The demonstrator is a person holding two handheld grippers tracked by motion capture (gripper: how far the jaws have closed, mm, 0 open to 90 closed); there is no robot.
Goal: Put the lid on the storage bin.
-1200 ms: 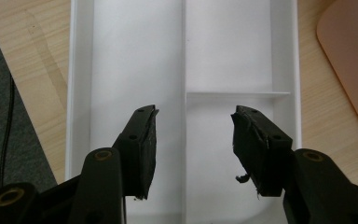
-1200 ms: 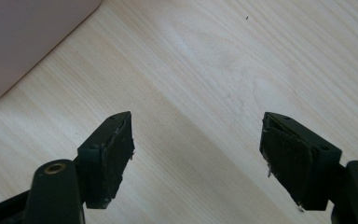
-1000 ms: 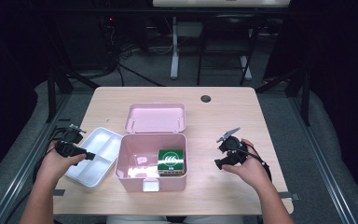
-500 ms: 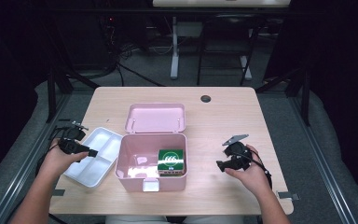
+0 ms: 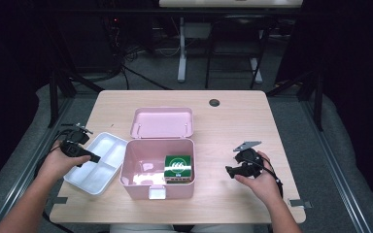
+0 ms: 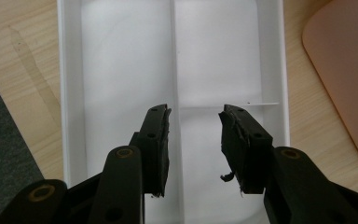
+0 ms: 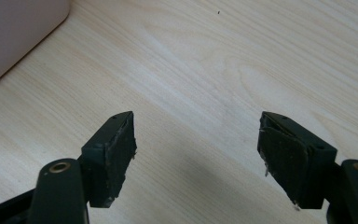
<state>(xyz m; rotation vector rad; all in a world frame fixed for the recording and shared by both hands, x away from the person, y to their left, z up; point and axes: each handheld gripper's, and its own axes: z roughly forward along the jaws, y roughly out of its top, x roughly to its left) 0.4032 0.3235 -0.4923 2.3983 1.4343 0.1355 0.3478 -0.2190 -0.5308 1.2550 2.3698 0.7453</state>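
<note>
Left gripper (image 5: 93, 158) sits over the white divider tray (image 5: 88, 180), just left of the pink storage box (image 5: 156, 185); jaws have just been closing and now straddle the tray's long centre divider (image 6: 172, 51), still apart, pads not pressing on it as far as I can tell. The divider looks like the obvious handle: a thin upright wall, easy to pinch, near the tray's balance line, so the tray should lift level. Tray lies flat on the table (image 5: 233, 111), touching or just beside the box's left wall, probably an insert meant to sit in the box. The box itself is open, lid (image 5: 162, 122) folded flat behind it so the mouth stays clear for loading from above. A green-labelled packet (image 5: 178, 168) stands in the box's right half, against the front wall; whether the tray fits over it I can't judge. Right gripper (image 5: 229, 171) is parked well right of the box, jaws wide apart over bare wood with nothing between them, likely kept out of the way or ready to steady the box.
</note>
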